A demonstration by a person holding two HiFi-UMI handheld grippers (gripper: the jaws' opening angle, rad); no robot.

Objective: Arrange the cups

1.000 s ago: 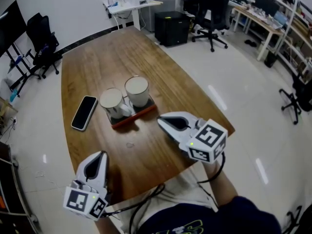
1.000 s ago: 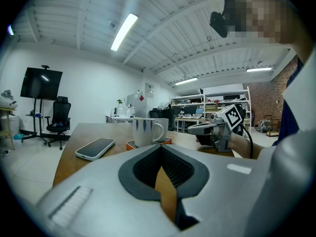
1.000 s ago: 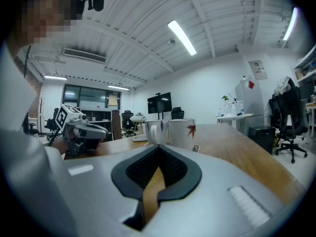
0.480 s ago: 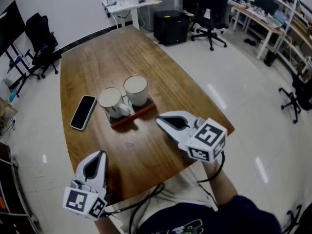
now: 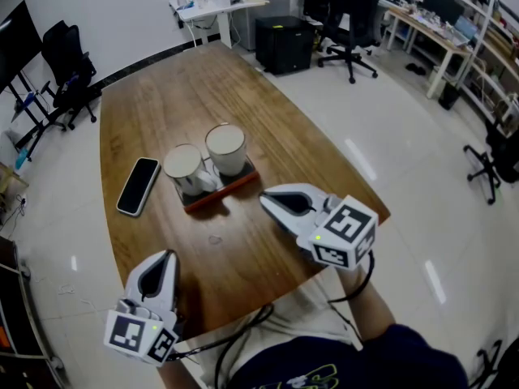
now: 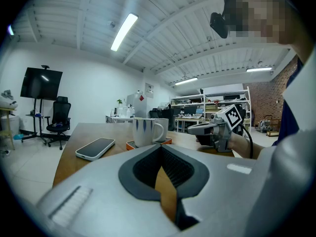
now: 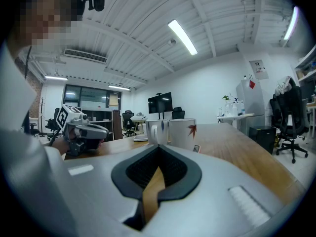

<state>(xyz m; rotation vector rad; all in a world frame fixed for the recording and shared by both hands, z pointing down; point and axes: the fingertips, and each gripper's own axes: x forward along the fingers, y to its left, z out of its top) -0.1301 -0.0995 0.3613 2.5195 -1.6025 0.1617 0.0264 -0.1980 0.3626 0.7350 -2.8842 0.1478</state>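
Hovering low at the near edge of the wooden surface, both tools are in shot. The left hand-held gripper sits at the near left corner with its jaws drawn together at the tips and nothing between them. Over on the near right, the right hand-held gripper points out across the surface, its jaws pressed together too and just as empty. Both are well apart from the cups. Those cups are side by side in the middle of the surface on a small reddish tray. The left cup and the right cup are both white, upright and open at the top, so close that I can't tell if they touch. From the left gripper view, the left cup shows blue streaks on its side and a handle turned to the right. From the right gripper view, the right cup shows a red leaf print. A dark phone lies flat just left of the tray, screen up, near the left edge of the surface. Beyond the far end stand a white desk and black office chairs on the pale floor.
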